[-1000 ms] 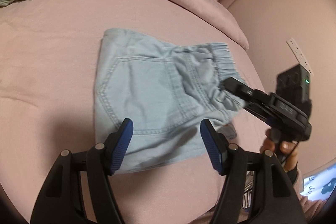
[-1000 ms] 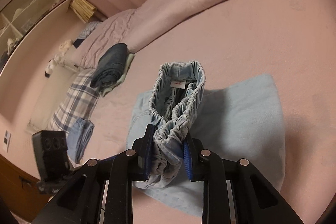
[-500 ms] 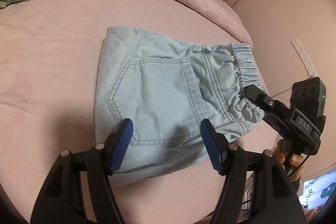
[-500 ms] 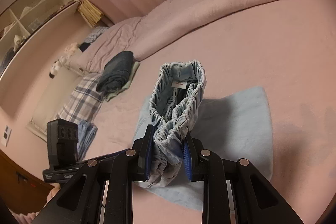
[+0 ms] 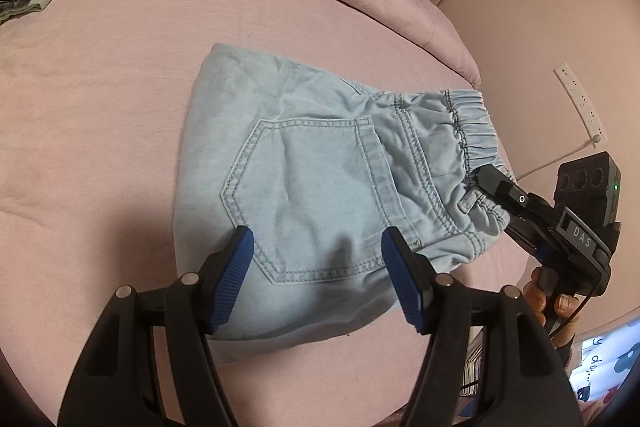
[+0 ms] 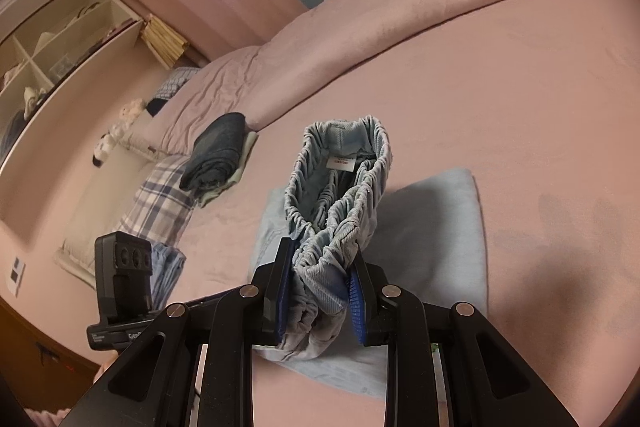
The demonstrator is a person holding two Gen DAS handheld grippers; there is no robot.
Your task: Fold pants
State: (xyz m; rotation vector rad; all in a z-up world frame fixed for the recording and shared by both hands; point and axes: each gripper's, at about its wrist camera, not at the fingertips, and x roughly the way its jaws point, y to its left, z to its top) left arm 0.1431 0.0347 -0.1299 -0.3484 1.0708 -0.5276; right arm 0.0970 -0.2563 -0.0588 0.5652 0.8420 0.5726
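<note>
- Two grippers worked one garment: our right gripper [image 6: 318, 297] was clamped on the bunched elastic waistband [image 6: 340, 195] of the light blue pants [image 5: 320, 187], while our left gripper [image 5: 318, 275] hovered above the lower part of the cloth with its jaws apart and nothing between them.
- We found the pants lying on the pink bed [image 5: 120, 107], partly folded, back pocket [image 5: 308, 195] up, the waistband end lifted off the sheet toward the right gripper and the rest resting flat.
- We judged the fold unfinished, since the waistband end had not yet been laid down over the rest.
- We saw one risk in the grip itself: the blue pads held gathered elastic near its edge, so a tug could let the waistband slide out and the lifted end would drop in a heap.
- We saw another in the free cloth: with nothing pinning the flat part, pulling the waistband across could drag the whole garment over the smooth sheet instead of creasing it.
- We also thought the layers underneath might shift and leave a crooked edge if the raised end were set down at an angle.
- We noted a dark folded garment [image 6: 216, 155] farther up the bed, well apart from the pants and unlikely to interfere.
</note>
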